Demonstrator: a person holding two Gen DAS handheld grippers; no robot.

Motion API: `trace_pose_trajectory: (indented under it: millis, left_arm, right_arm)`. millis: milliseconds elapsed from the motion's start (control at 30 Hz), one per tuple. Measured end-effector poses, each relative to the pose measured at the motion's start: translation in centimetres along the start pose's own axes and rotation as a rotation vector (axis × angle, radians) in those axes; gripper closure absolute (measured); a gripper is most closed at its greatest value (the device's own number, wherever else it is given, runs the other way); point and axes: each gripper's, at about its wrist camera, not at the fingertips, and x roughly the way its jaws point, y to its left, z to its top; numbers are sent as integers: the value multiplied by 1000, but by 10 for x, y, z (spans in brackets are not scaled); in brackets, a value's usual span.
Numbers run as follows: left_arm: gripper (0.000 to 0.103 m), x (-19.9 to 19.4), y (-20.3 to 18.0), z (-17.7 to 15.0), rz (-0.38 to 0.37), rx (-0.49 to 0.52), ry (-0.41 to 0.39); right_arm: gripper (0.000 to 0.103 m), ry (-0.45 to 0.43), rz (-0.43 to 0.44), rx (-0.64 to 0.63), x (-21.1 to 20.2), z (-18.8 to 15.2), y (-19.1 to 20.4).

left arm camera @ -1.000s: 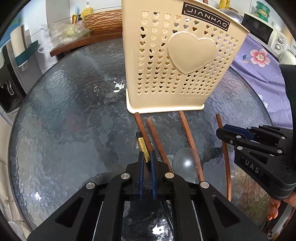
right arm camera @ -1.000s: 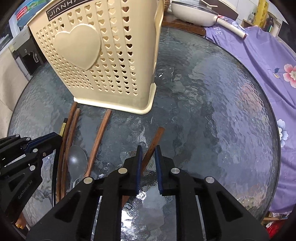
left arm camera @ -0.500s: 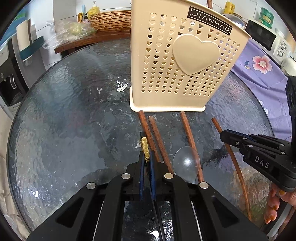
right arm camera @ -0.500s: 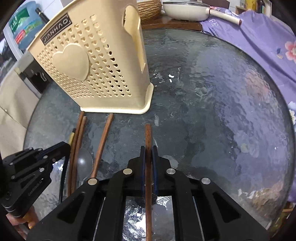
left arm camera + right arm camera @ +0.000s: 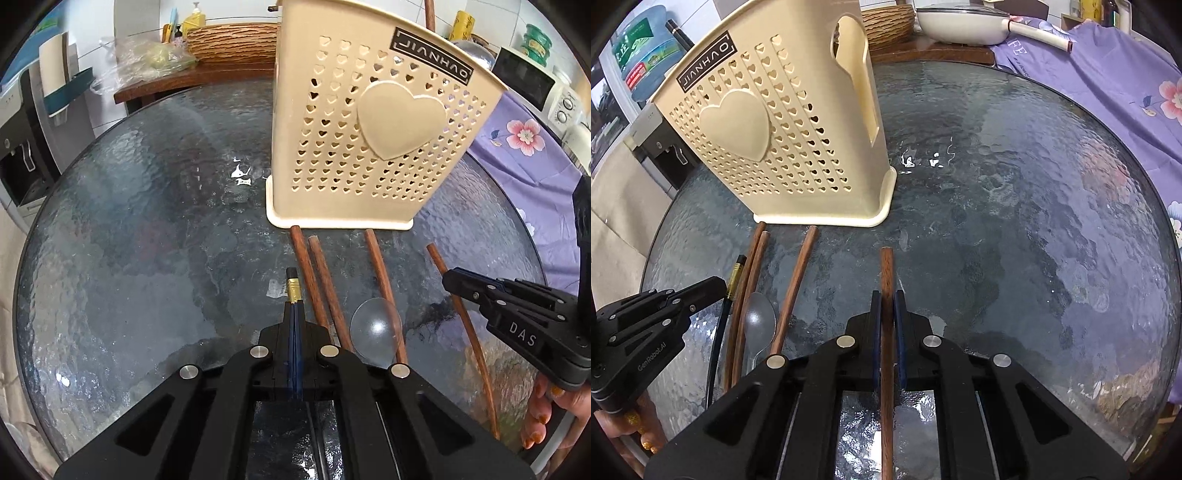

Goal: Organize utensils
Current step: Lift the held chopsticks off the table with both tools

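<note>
Now pinching: right hand-held gripper [image 5: 886, 306] on a wooden chopstick [image 5: 886, 273], left hand-held gripper [image 5: 294, 314] on a black gold-banded chopstick [image 5: 293, 286], probably bound for the beige utensil holder [image 5: 783, 147].

Round textured dark glass table [image 5: 129, 221] fills foreground, w/ bright light glints on it. Behind: brown wooden side counter [image 5: 192, 79] against white tiled wall [image 5: 236, 13]. Purple floral cloth [image 5: 1108, 85] drapes furniture on one side; blue water-cooler bottle [image 5: 646, 51] stands opp. side.
</note>
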Motion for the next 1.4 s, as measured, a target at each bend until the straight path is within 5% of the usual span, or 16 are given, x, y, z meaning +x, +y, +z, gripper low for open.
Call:
trace_pose_trajectory:
  millis: [200,300,333,1167,1400]
  left_arm:
    - [100,-5,-1,-2,0,-6,-19]
    - [75,-9,-2,-2,4,0,-23]
    - [73,-10,-2,-3,4,3,-27]
    - [83,-10,-10,-28,21,39,-5]
    - [87,1,-15,-15,82,62,-9]
  right_arm:
    - [96,2,-8,-12,0,0,4]
    - [96,3,-8,-12,0,0,5]
    - [96,3,-8,-13,0,0,5]
    - [96,6,-14,-20,1,1,7]
    - [96,13,-26,-28,1,2,9]
